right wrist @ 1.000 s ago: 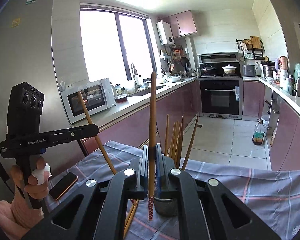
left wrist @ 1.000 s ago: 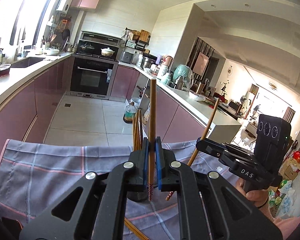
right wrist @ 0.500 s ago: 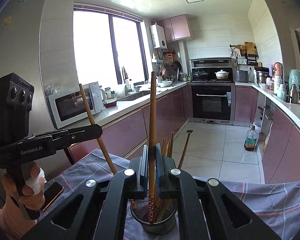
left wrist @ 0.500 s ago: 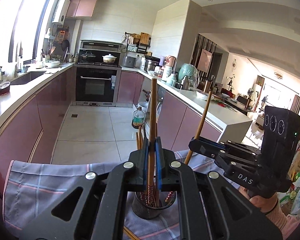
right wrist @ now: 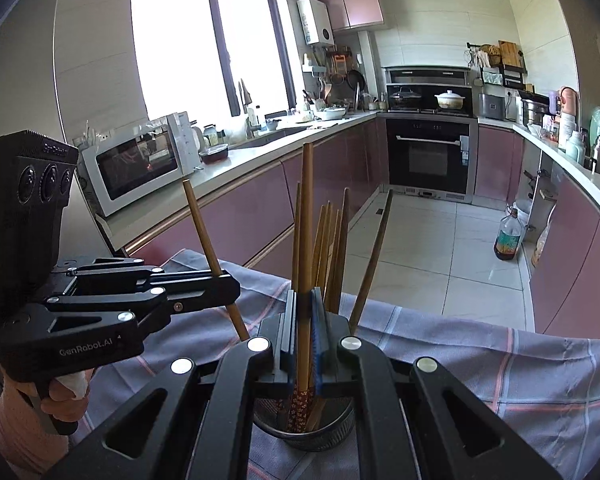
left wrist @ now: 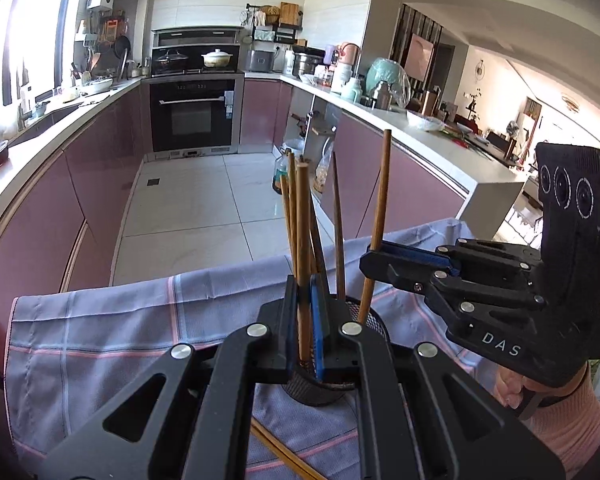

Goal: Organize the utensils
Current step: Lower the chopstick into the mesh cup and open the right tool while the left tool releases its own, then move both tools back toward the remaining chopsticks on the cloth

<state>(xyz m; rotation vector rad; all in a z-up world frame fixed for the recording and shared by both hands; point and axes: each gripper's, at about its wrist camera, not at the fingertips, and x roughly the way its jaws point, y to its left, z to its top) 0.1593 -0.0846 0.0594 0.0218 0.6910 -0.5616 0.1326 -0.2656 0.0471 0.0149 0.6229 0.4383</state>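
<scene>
Right now I have two grippers in play, each with its jaws clamped on one wooden chopstick. My left gripper (left wrist: 305, 320) pinches its chopstick (left wrist: 302, 240) nearly upright, with the lower end down inside the black mesh holder (left wrist: 374, 322). My right gripper (right wrist: 305, 334) grips a second chopstick (right wrist: 307, 216), also about upright, and its patterned red tip sits in the same holder (right wrist: 336, 438). Besides those two I count roughly five or six more chopsticks (right wrist: 330, 248) already standing loose in the cup, leaning at different angles; they overlap, so I cannot fix the number. One more chopstick (left wrist: 278, 450) lies flat on the checked grey-and-pink cloth (left wrist: 112, 328) covering the bench, just beside the holder's base. The sticks are plain brown wood, slim and tapering.
</scene>
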